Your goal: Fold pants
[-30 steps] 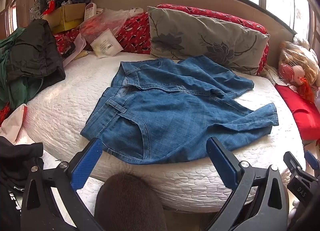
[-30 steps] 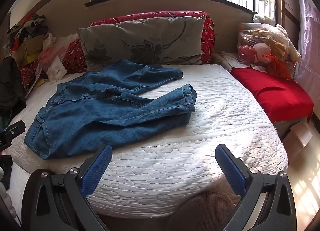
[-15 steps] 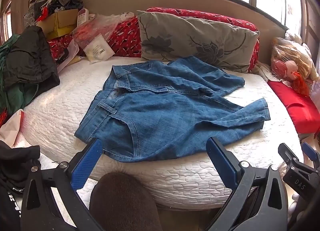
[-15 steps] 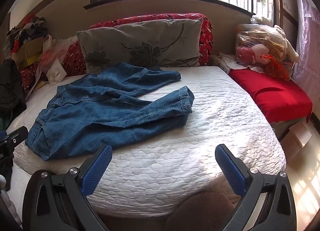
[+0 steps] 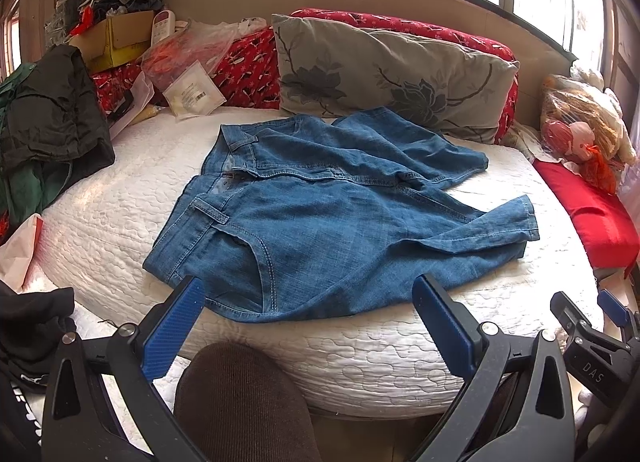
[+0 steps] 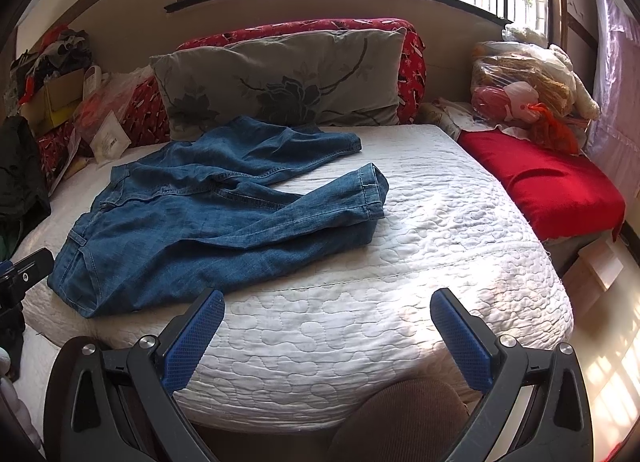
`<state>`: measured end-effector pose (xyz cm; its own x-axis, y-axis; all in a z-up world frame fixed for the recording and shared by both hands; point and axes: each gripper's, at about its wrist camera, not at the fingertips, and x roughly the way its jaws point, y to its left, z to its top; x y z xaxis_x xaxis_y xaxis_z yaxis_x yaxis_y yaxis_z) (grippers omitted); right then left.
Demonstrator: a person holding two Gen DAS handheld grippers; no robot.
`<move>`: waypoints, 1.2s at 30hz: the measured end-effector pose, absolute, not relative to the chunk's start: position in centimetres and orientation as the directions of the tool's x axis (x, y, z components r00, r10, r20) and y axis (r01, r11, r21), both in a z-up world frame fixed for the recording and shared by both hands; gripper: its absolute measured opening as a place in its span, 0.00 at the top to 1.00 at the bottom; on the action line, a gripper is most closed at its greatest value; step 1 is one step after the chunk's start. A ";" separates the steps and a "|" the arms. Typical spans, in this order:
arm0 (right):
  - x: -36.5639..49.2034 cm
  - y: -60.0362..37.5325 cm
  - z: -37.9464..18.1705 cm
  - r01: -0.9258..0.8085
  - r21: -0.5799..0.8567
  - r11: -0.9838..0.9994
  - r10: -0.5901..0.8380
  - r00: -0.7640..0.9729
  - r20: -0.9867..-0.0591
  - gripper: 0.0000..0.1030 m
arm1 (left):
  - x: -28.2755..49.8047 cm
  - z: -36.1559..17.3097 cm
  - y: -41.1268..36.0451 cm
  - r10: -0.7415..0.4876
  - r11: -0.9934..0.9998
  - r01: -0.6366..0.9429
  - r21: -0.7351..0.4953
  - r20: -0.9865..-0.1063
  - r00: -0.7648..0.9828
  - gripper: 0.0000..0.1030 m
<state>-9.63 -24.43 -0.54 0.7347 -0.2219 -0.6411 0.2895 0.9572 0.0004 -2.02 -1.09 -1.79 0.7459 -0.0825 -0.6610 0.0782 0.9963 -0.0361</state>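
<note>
**Inspector A:** Where are the pants?

**Inspector B:** The blue denim pants (image 5: 320,230) lie unfolded on the bed (image 5: 360,350), on its white quilted cover. The waistband points toward the left side of the bed and the legs run to the right. The far leg reaches up to the grey flowered pillow (image 5: 392,70). The near leg is doubled back, so its hem (image 6: 370,192) rests on top of its own fabric.

**Inspector A:** And the left claw?

**Inspector B:** The left claw (image 5: 308,326) is spread wide and holds nothing. It hangs at the near edge of the bed, its blue pads close above the near border of the denim. Whether the left pad touches the cloth, I cannot tell.

**Inspector A:** The right claw?

**Inspector B:** The right claw (image 6: 326,336) is also wide and empty. It is over bare quilt, to the right of the pants and apart from them.

**Inspector A:** Surroundings?

**Inspector B:** A red cushion (image 6: 548,186) lies beside the bed on the right. A dark jacket (image 5: 52,110) and a cardboard box (image 5: 116,38) of clothing are on the left. A knee in brown fabric (image 5: 240,402) shows at the bottom of both views.
</note>
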 end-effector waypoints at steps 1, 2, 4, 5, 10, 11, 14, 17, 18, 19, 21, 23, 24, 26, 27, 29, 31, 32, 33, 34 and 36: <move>-9.6 -24.4 -0.6 0.290 -0.001 0.957 -0.223 0.734 -0.642 0.00 | -2.0 -1.8 -1.1 -0.082 0.996 0.078 -0.036 -0.662 0.745 0.00; -9.5 -24.4 -0.6 0.290 -0.003 0.957 -0.223 0.732 -0.643 0.00 | -2.0 -1.8 -1.1 -0.084 0.996 0.080 -0.037 -0.663 0.744 0.00; -9.4 -24.4 -0.7 0.291 -0.004 0.957 -0.224 0.729 -0.646 0.00 | -1.8 -1.9 -1.1 -0.086 0.996 0.080 -0.039 -0.666 0.741 0.00; -9.4 -24.4 -0.8 0.291 -0.004 0.957 -0.224 0.728 -0.648 0.00 | -1.7 -1.9 -1.2 -0.087 0.996 0.081 -0.039 -0.668 0.739 0.00; -8.9 -24.5 -1.1 0.290 -0.009 0.957 -0.224 0.718 -0.659 0.00 | -1.2 -2.2 -1.3 -0.088 0.996 0.082 -0.041 -0.678 0.730 0.00; -8.8 -24.5 -1.1 0.290 -0.010 0.957 -0.224 0.717 -0.660 0.00 | -1.1 -2.3 -1.3 -0.089 0.996 0.082 -0.042 -0.680 0.728 0.00; -8.6 -24.5 -1.2 0.289 -0.011 0.957 -0.223 0.714 -0.664 0.00 | -0.8 -2.4 -1.3 -0.089 0.996 0.080 -0.045 -0.685 0.723 0.00; -8.4 -24.5 -1.3 0.287 -0.013 0.958 -0.222 0.710 -0.668 0.00 | -0.7 -2.4 -1.2 -0.089 0.996 0.079 -0.046 -0.685 0.723 0.00; -8.4 -24.5 -1.4 0.287 -0.014 0.958 -0.222 0.709 -0.669 0.00 | -0.7 -2.4 -1.2 -0.089 0.996 0.079 -0.045 -0.685 0.723 0.00; -8.4 -24.6 -1.4 0.287 -0.013 0.958 -0.221 0.709 -0.670 0.00 | -0.7 -2.4 -1.2 -0.089 0.996 0.079 -0.045 -0.685 0.723 0.00; -8.3 -24.6 -1.5 0.287 -0.014 0.958 -0.222 0.707 -0.671 0.00 | -0.6 -2.4 -1.2 -0.088 0.996 0.078 -0.045 -0.686 0.723 0.00; -8.3 -24.7 -1.5 0.288 -0.014 0.958 -0.222 0.706 -0.672 0.00 | -0.6 -2.5 -1.2 -0.087 0.996 0.078 -0.044 -0.686 0.722 0.00; -8.3 -24.7 -1.5 0.288 -0.013 0.958 -0.221 0.705 -0.673 0.00 | -0.5 -2.5 -1.2 -0.085 0.996 0.078 -0.042 -0.687 0.722 0.00; -8.3 -24.7 -1.6 0.289 -0.013 0.957 -0.221 0.705 -0.674 0.00 | -0.5 -2.6 -1.2 -0.083 0.996 0.078 -0.038 -0.687 0.722 0.00; -8.3 -24.7 -1.6 0.288 -0.013 0.957 -0.222 0.705 -0.674 0.00 | -0.5 -2.6 -1.1 -0.082 0.996 0.078 -0.038 -0.687 0.722 0.00; -8.3 -24.7 -1.6 0.288 -0.013 0.957 -0.222 0.706 -0.673 0.00 | -0.5 -2.6 -1.1 -0.083 0.996 0.077 -0.040 -0.686 0.722 0.00; -8.3 -24.7 -1.5 0.288 -0.013 0.957 -0.222 0.705 -0.673 0.00 | -0.5 -2.6 -1.2 -0.082 0.996 0.078 -0.037 -0.686 0.723 0.00; -8.3 -24.7 -1.6 0.288 -0.014 0.957 -0.222 0.706 -0.673 0.00 | -0.5 -2.6 -1.2 -0.083 0.996 0.078 -0.038 -0.686 0.723 0.00; -8.3 -24.7 -1.6 0.288 -0.014 0.957 -0.223 0.705 -0.673 0.00 | -0.5 -2.6 -1.2 -0.083 0.996 0.079 -0.038 -0.686 0.723 0.00; -8.3 -24.7 -1.5 0.288 -0.013 0.957 -0.221 0.705 -0.674 0.00 | -0.6 -2.7 -1.1 -0.083 0.996 0.078 -0.038 -0.685 0.724 0.00; -8.3 -24.7 -1.5 0.289 -0.013 0.957 -0.222 0.705 -0.674 0.00 | -0.7 -2.7 -1.1 -0.083 0.996 0.080 -0.037 -0.682 0.726 0.00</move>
